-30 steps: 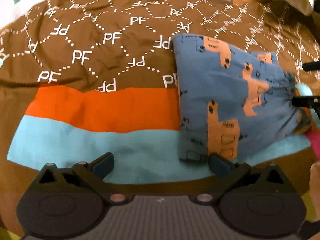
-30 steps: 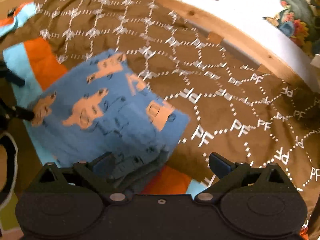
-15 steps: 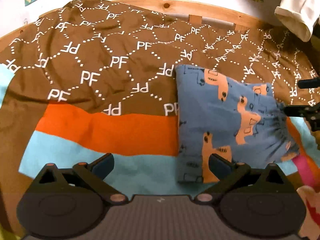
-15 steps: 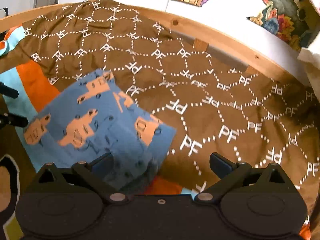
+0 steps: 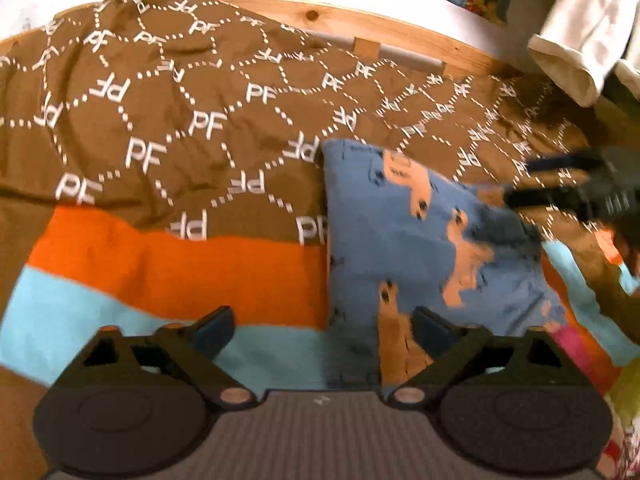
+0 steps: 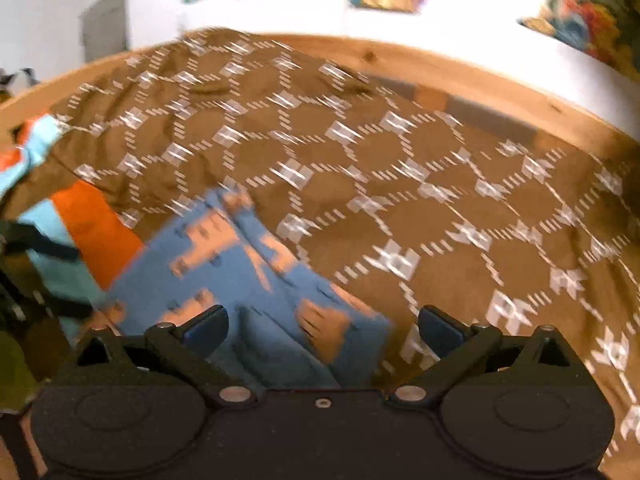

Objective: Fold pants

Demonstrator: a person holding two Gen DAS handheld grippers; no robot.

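The blue pants (image 5: 404, 236) with orange vehicle prints lie folded into a compact rectangle on the bed. In the left wrist view they sit right of centre, and my left gripper (image 5: 322, 326) is open and empty just in front of their near edge. In the right wrist view the pants (image 6: 248, 276) lie at lower left, and my right gripper (image 6: 322, 326) is open and empty above their near corner. The right gripper also shows in the left wrist view (image 5: 560, 184), raised over the pants' far right side. Both views are motion-blurred.
A brown blanket (image 5: 168, 112) with white PF lettering and orange and light blue stripes (image 5: 168, 268) covers the bed. A wooden bed frame (image 6: 460, 76) runs along the back. A cream cloth (image 5: 580, 28) hangs at the upper right. Posters hang on the white wall.
Both grippers have pulled back and up from the folded pants, and the views tilted upward to show more wall. The pants stayed in place.
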